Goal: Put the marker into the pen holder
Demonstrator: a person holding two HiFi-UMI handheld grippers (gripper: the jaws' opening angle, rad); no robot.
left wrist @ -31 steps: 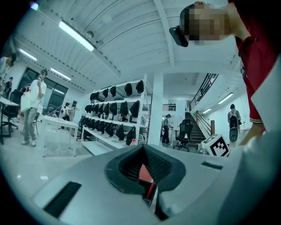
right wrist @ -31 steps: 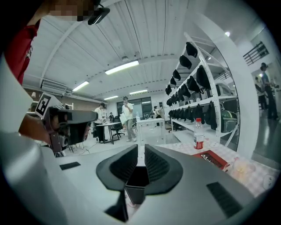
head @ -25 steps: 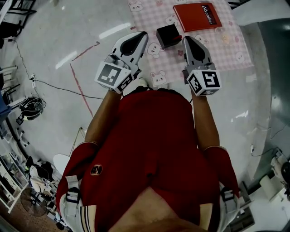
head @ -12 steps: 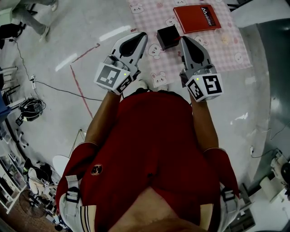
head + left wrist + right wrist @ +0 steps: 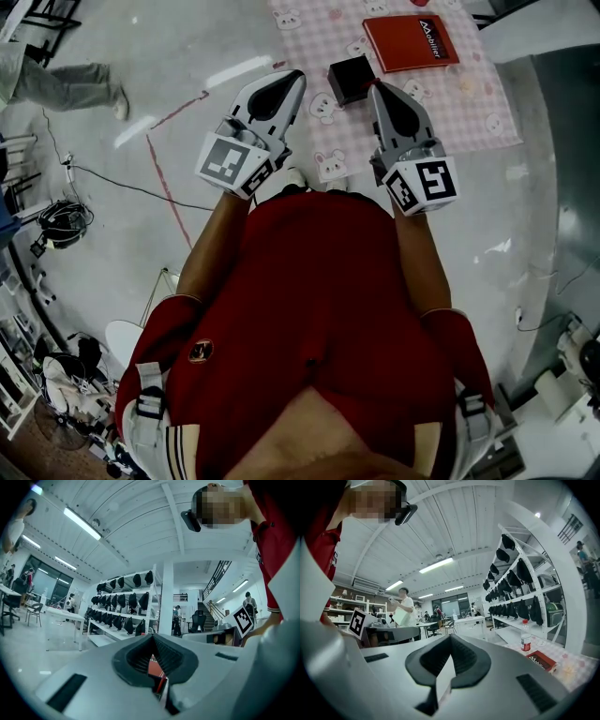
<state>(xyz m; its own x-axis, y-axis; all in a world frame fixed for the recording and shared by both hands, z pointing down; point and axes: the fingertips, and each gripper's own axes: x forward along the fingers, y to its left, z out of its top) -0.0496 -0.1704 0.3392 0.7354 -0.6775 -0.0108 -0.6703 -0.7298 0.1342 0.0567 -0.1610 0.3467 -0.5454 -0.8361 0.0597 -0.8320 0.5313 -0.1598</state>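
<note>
A black square box (image 5: 352,77), open at the top, stands on the pink checked cloth (image 5: 469,103) in the head view. No marker shows in any view. My left gripper (image 5: 292,74) hangs at the cloth's left edge, left of the box, with its jaws together and nothing seen between the pads (image 5: 152,638). My right gripper (image 5: 374,87) hovers just right of the box, level, and is shut (image 5: 450,638) with nothing visible in it. Each gripper view looks out across the room, not at the table.
A red book (image 5: 411,42) lies on the cloth behind the box, also the red book (image 5: 541,660) in the right gripper view, beside a small bottle (image 5: 526,642). Shelving (image 5: 124,602) stands ahead. A person's legs (image 5: 66,84) cross the floor far left; cables (image 5: 112,183) lie there.
My right gripper has swung its tip slightly left, nearer the black box. The left gripper has stayed put. A walking person's legs have come into the head view's upper left.
</note>
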